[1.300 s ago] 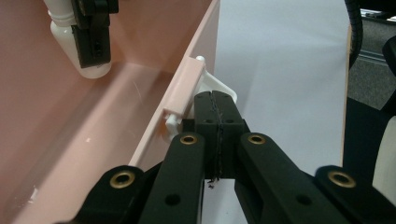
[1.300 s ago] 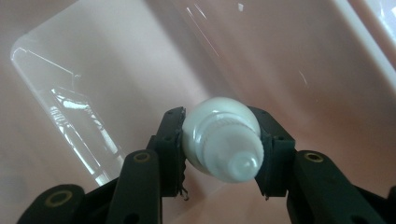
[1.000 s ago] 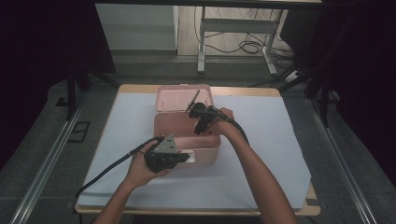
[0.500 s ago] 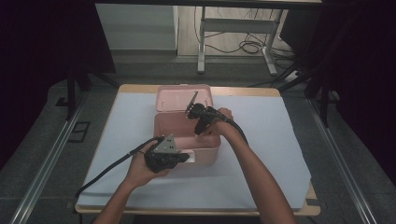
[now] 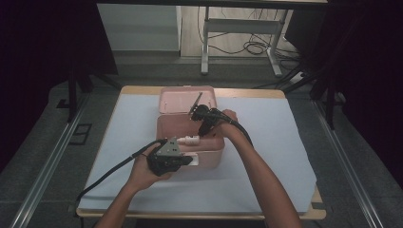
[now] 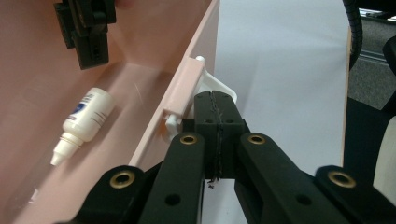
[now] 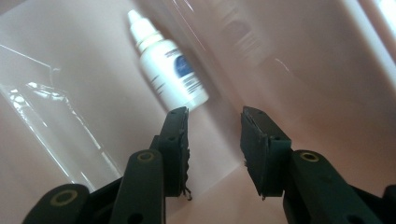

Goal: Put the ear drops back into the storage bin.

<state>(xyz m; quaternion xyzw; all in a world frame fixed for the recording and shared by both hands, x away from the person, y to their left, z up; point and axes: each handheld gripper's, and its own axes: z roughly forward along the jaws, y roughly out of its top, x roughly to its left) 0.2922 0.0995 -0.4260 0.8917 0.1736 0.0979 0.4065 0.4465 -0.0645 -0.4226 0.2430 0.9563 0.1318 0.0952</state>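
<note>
The left hand-held gripper (image 6: 215, 121) has its jaws pressed together beside the white latch (image 6: 219, 88) on the pink storage box (image 5: 209, 154), on the bench (image 5: 275, 142). The right hand-held gripper (image 7: 214, 135) hangs inside the box, jaws apart after closing slightly, nothing between them. The small white dropper bottle (image 7: 168, 70) lies on the box floor just beyond its tips.

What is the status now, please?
Left gripper shut on the box's latch tab. Right gripper open inside pink box, bottle lying free ahead. Nothing blocking.
</note>
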